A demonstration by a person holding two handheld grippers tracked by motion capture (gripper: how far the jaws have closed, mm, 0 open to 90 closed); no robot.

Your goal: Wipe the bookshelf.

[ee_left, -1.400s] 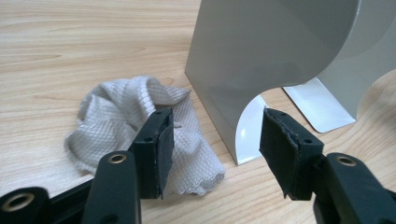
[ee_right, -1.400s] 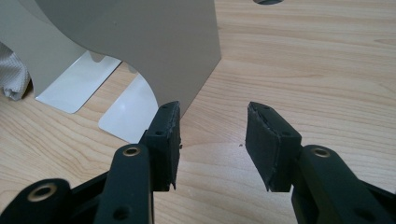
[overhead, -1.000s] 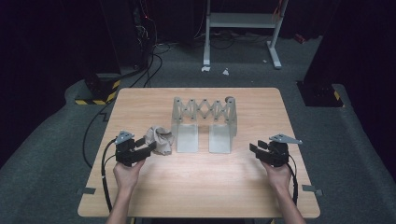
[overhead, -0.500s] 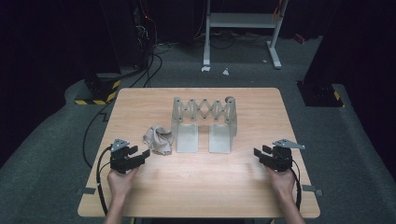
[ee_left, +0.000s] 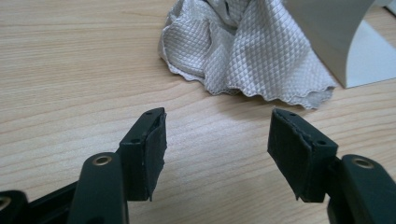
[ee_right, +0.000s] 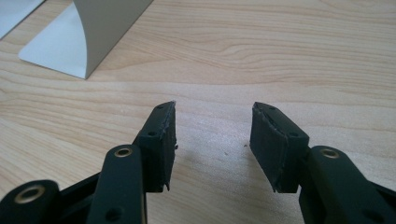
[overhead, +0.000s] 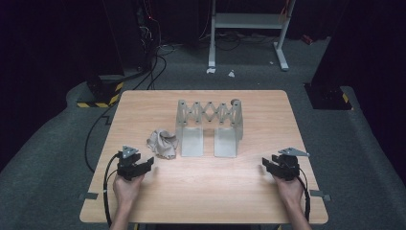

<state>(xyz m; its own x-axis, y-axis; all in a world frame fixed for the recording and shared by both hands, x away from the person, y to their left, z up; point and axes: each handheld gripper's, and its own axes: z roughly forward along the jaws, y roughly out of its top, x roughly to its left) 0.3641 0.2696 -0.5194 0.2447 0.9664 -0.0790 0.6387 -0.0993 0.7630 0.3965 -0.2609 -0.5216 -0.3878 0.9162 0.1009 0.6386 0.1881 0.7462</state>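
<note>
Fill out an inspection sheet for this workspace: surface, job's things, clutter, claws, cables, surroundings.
Surface: wooden table, light grain, bare between the hands.
Job's things: crumpled grey cloth lying beside the left foot of a grey accordion rack, which stands upright at mid-table; whether they touch cannot be told.
Clutter: nothing seen on the table.
Claws: left claw open, low over the wood just short of the cloth, nothing between its jaws, which have just been opening; right claw likewise open, with only bare wood between its jaws.
Cables: black cable trails from the left claw; more lie on the floor.
Surroundings: grey carpet, white stand, dark backdrop.
</note>
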